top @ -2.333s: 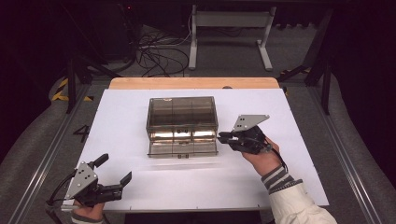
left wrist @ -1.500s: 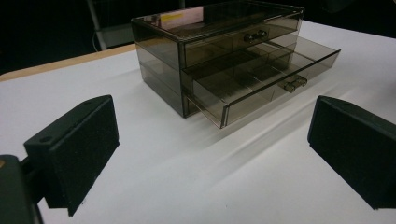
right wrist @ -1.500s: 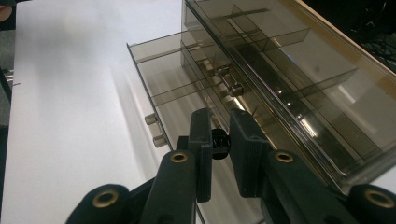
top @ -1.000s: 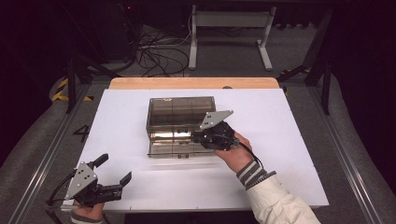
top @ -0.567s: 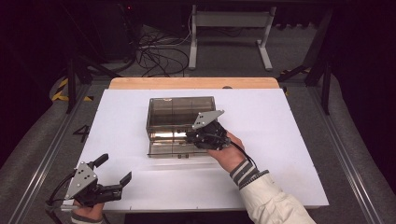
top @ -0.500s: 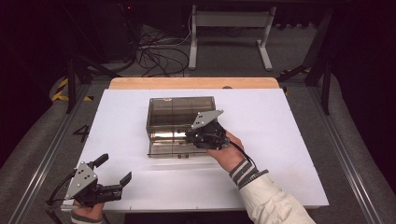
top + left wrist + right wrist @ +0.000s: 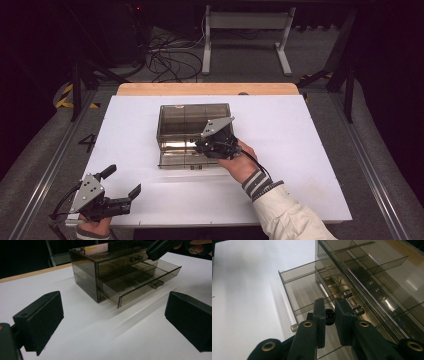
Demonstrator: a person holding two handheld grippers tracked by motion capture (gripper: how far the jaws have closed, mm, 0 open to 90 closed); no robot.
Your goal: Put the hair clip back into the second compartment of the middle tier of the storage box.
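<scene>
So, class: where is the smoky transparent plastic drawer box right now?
In the high view, the smoky transparent plastic drawer box sits mid-table on the white sheet, its lower drawer pulled out toward the person, beside the right gripper.

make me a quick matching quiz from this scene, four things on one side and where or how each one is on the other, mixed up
Things:
1. lower drawer
2. upper drawer
3. left gripper
4. right gripper

States:
A. fingers shut, at the front of the drawer box
B. pushed in
C. pulled partly out
D. fingers wide open, at the near left corner of the table

Pairs: 1-C, 2-B, 3-D, 4-A
</scene>
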